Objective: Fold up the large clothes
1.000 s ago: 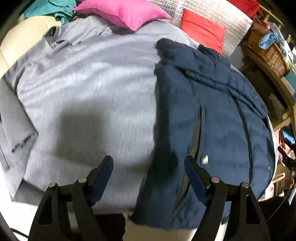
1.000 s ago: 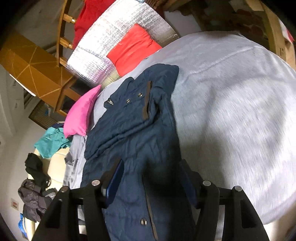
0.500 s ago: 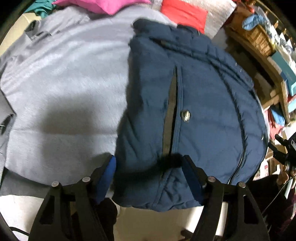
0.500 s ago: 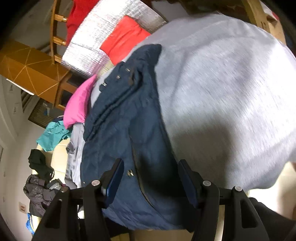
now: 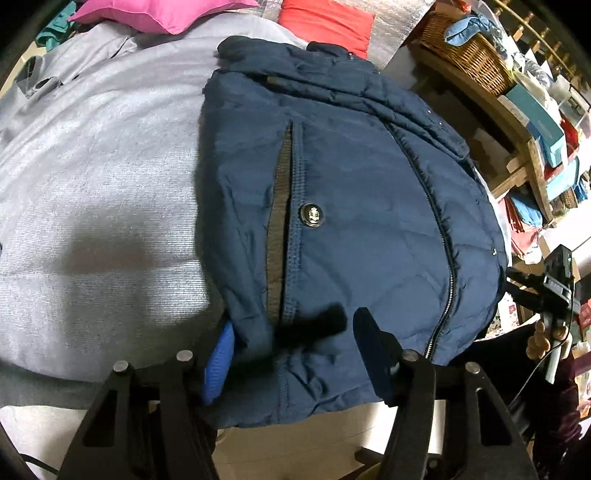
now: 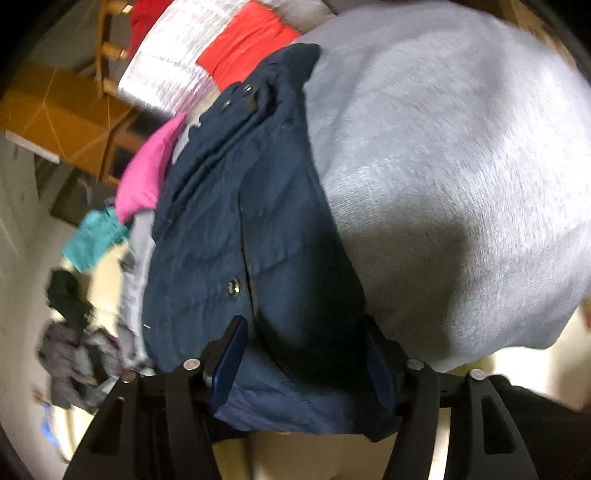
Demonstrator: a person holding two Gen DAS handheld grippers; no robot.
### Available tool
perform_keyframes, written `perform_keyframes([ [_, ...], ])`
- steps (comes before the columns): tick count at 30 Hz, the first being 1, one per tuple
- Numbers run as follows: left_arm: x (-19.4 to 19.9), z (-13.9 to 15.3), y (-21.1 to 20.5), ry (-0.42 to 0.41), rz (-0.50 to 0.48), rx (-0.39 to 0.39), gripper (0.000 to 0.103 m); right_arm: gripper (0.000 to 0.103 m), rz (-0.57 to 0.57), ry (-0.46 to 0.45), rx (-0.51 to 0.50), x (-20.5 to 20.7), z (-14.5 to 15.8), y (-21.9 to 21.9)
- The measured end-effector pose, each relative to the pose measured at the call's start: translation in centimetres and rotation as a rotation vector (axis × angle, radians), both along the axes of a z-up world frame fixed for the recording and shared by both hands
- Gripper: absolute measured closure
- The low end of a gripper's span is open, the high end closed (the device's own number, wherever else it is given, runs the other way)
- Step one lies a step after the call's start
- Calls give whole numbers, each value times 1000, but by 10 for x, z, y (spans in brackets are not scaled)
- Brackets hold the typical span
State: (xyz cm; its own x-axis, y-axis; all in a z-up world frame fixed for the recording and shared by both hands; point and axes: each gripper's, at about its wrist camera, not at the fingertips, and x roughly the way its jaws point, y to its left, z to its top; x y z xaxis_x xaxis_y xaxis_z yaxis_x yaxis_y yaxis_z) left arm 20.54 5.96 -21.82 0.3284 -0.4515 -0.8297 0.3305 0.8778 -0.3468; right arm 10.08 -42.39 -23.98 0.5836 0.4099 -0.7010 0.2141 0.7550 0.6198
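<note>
A navy quilted jacket (image 5: 362, 206) lies partly folded on a grey blanket (image 5: 96, 192), its hem hanging over the near edge. My left gripper (image 5: 295, 350) is open, its blue-padded fingers straddling the hem at the jacket's near left corner. In the right wrist view the jacket (image 6: 236, 236) runs away from me on the grey blanket (image 6: 461, 184). My right gripper (image 6: 306, 354) is open, with the hem between its fingers. The right gripper also shows in the left wrist view (image 5: 554, 280), off the jacket's right edge.
A pink pillow (image 5: 166, 14) and a red pillow (image 5: 328, 18) lie at the far end. A wicker basket (image 5: 469, 59) and wooden shelves (image 5: 532, 155) stand to the right. Loose clothes (image 6: 74, 332) lie on the floor to the left.
Both grippers have moved in toward the jacket's near hem, which now sits between their fingers. The left gripper shifted right from the blanket onto the jacket. Both stayed open.
</note>
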Motion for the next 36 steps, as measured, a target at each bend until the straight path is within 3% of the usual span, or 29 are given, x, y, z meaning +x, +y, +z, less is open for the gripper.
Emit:
perform_keyframes([
  [1,3,-1,1,5,4,9,39,55,3,14,-30,0,-1,2],
  [5,3,-2,3,4,1,10,40,62,-13,31,-27,-2,-6,-2],
  [11,0,-4,22,23,40,-35,66,58,-22,36,-45,-1,-6,1],
  [14,-1,-4,26,26,47,-45,76,64,-8,26,-116,1,-2,9],
  [16,-4,-2,25,14,39,-40,81,78,3,6,-164,0,3,18],
  [19,-9,3,22,-10,24,-30,85,85,15,-36,-183,-5,10,24],
  [26,-29,2,7,-21,-26,-23,86,86,47,-67,-163,-12,18,27],
  [30,-28,-5,2,6,-14,39,85,85,43,-20,-156,-7,13,23],
  [33,-19,-14,6,57,32,84,65,81,6,25,-93,-4,8,9],
  [35,-16,-20,7,82,45,111,53,65,-16,56,-69,-3,6,-1],
  [36,-15,-23,5,96,42,131,40,41,-28,71,-81,-3,5,-4],
])
